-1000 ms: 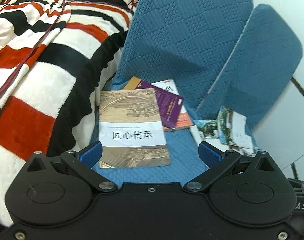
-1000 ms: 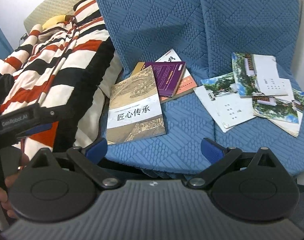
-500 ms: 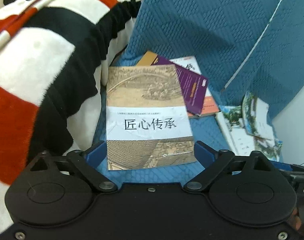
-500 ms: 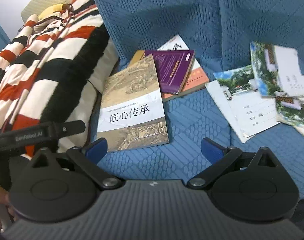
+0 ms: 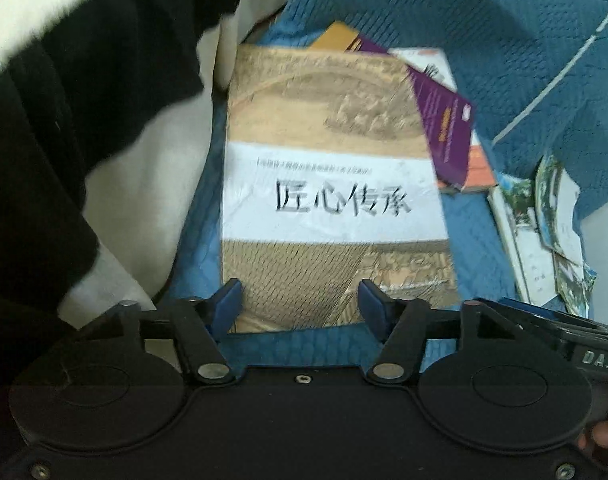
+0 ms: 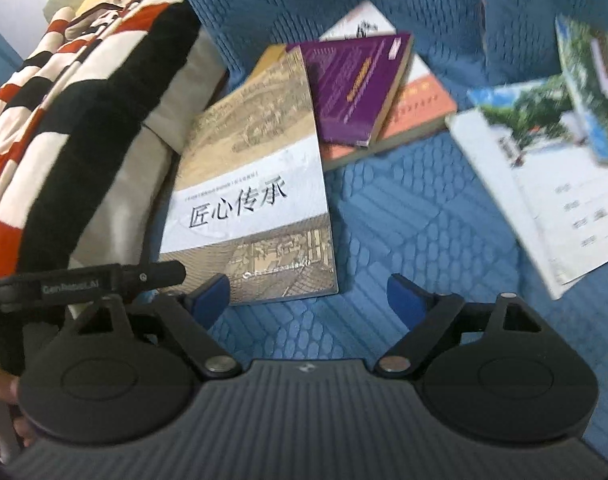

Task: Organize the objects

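The left gripper point(image 5: 299, 304), black with blue pads, has just been narrowing its jaws and now stands half apart over the near edge of the tan book with a white title band point(image 5: 336, 200). The near end of the cover lies between the pads, but whether they touch it cannot be told through the blur. The right gripper point(image 6: 308, 300), of the same build, has also just been drawing its jaws in; they are still wide, with only blue quilt between them, and its left pad sits just beside the same book's near right corner.

Taking the tan book point(image 6: 259, 184) as the landmark: it lies flat on the blue quilted sofa cover point(image 6: 404, 216). A purple paperback point(image 6: 356, 84) rests beside its far right corner, slightly overlapped by it, and lies on top of an orange-and-white book point(image 6: 420, 104). Well to the right of the tan book are loose white booklets with green landscape photos point(image 6: 544, 152), overlapping one another. Touching its left side is a fleece blanket striped in black, cream and red point(image 6: 75, 92). Part of the left gripper shows as a black bar just left of the book's near end in the right wrist view.
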`<action>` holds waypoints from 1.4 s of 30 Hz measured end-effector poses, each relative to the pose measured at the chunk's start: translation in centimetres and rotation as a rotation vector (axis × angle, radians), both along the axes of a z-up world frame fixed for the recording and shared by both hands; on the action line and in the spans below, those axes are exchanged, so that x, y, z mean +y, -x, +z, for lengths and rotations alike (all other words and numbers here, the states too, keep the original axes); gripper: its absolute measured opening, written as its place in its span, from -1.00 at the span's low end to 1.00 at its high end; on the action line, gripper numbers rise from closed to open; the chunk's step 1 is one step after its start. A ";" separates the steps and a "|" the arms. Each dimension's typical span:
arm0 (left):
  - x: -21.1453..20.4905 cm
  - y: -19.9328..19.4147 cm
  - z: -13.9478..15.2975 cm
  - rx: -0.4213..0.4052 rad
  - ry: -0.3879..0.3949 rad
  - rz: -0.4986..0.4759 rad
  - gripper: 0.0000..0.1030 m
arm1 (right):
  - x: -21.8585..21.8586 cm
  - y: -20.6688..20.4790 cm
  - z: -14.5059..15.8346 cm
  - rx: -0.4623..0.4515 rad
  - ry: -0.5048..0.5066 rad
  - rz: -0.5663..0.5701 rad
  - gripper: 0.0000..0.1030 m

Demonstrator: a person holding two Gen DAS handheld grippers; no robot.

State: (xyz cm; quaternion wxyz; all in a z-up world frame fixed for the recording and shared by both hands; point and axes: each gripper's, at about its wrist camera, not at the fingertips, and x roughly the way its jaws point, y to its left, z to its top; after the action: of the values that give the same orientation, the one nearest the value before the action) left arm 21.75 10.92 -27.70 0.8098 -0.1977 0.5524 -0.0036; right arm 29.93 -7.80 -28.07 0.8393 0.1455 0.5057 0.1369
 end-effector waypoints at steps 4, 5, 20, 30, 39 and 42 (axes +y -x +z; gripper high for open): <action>-0.1 -0.6 -0.4 -0.011 -0.013 0.023 0.08 | 0.2 -0.7 -1.4 0.020 -0.030 0.002 0.50; -0.2 -0.6 -0.4 -0.015 -0.015 0.025 0.08 | 0.2 -0.7 -1.7 0.023 -0.045 0.005 0.49; -0.1 -0.4 -0.4 -0.018 -0.019 0.039 0.01 | -0.9 -3.4 -4.3 0.023 -0.276 -0.043 0.44; -0.6 -0.2 -0.4 -0.018 -0.002 0.054 0.02 | -3.7 -3.3 -4.7 0.041 -0.755 -0.050 0.43; -0.4 0.3 -0.4 -0.019 0.020 0.081 -0.04 | -0.7 -4.0 -7.2 0.137 -0.549 -0.114 -0.52; 0.3 0.5 -0.4 -0.013 0.062 0.097 -0.05 | -0.2 -4.0 -7.0 0.132 -0.567 -0.141 -0.75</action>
State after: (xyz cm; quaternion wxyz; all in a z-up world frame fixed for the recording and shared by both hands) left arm 21.28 11.18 -28.05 0.8061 -0.2494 0.5364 0.0174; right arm 33.88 -8.02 -35.09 0.7379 0.4176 0.4892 0.2042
